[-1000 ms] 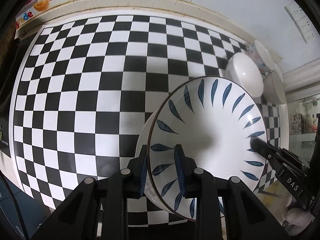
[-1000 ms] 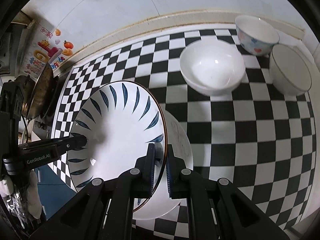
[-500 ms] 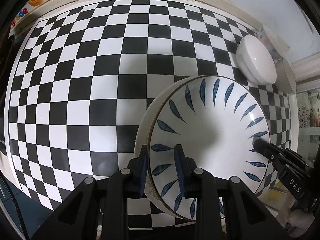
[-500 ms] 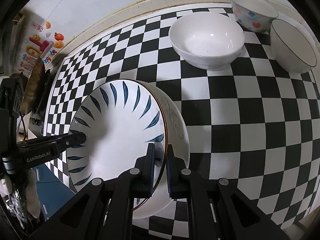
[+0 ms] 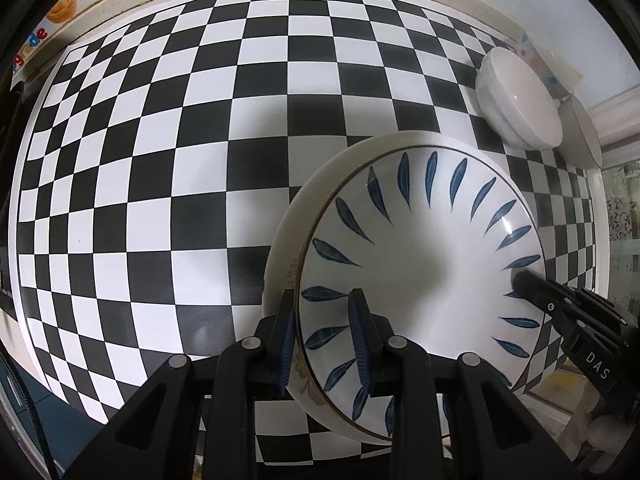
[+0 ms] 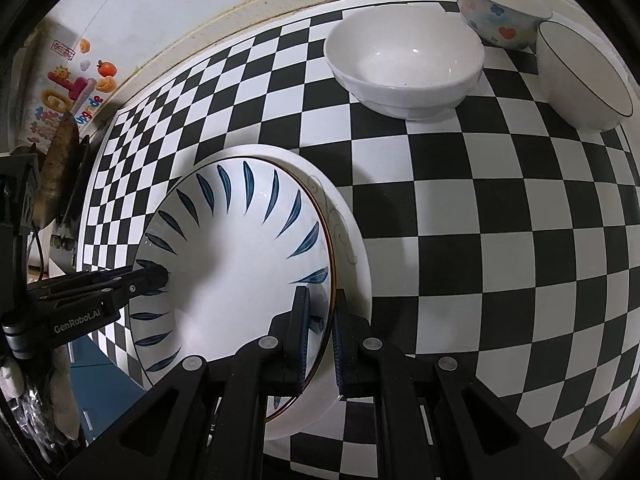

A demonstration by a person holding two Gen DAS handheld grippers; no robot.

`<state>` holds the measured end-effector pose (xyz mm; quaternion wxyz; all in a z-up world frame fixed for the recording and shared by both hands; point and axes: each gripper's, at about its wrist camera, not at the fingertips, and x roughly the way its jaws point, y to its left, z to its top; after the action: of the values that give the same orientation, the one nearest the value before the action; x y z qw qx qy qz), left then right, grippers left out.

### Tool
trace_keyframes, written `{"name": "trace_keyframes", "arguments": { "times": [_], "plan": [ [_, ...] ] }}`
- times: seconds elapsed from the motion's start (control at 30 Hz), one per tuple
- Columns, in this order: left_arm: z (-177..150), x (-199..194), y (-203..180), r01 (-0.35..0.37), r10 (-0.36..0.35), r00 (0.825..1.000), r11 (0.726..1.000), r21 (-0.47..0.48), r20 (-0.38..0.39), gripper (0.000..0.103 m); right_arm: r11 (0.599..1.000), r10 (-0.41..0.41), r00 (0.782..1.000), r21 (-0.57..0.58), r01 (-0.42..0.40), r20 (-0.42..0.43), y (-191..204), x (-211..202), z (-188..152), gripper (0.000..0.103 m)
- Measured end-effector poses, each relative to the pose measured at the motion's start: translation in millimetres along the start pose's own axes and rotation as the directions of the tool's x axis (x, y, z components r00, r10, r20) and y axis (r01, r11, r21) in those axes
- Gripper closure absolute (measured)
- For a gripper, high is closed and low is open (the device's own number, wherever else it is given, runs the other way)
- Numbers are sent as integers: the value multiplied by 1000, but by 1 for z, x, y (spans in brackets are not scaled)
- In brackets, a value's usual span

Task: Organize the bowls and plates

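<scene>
A white plate with blue leaf marks (image 5: pixel 424 252) (image 6: pixel 240 248) lies on top of a larger white plate (image 5: pixel 292 216) (image 6: pixel 348 232) with a fine scroll pattern, low over the checkered surface. My left gripper (image 5: pixel 322 308) is shut on the left rim of the blue-leaf plate. My right gripper (image 6: pixel 322 304) is shut on its right rim. Each gripper shows in the other's view, at the plate's far edge. Three bowls stand at the back right: a plain white bowl (image 6: pixel 404 68) (image 5: pixel 520 100), a bowl with coloured hearts and flowers (image 6: pixel 500 20), and a white bowl with a dark rim (image 6: pixel 584 80).
The black and white checkered mat (image 5: pixel 200 160) covers the counter up to a beige back edge (image 6: pixel 240 12). A wall with fruit stickers (image 6: pixel 68 92) is at the left. The counter's front edge runs near my grippers.
Both grippers have moved lower and closer to the checkered surface with the blue-leaf plate. The plate now sits down on the larger white plate. The grips have not changed.
</scene>
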<state>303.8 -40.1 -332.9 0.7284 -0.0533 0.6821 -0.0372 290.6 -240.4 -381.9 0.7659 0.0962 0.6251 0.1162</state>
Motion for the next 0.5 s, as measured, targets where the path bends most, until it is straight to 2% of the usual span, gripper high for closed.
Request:
{"name": "trace_keyframes", "arguments": {
  "times": [0.2,0.5],
  "plan": [
    [-3,2,-4,-10,10,1000,1000,2,2,80,1000,-5,1000,4,5,-4,-1,-1,1,90],
    [-8,3,-5,-18,18,1000,1000,-20,0,79,1000,-5,1000,28,5,-17,0,-1,0,82]
  ]
}}
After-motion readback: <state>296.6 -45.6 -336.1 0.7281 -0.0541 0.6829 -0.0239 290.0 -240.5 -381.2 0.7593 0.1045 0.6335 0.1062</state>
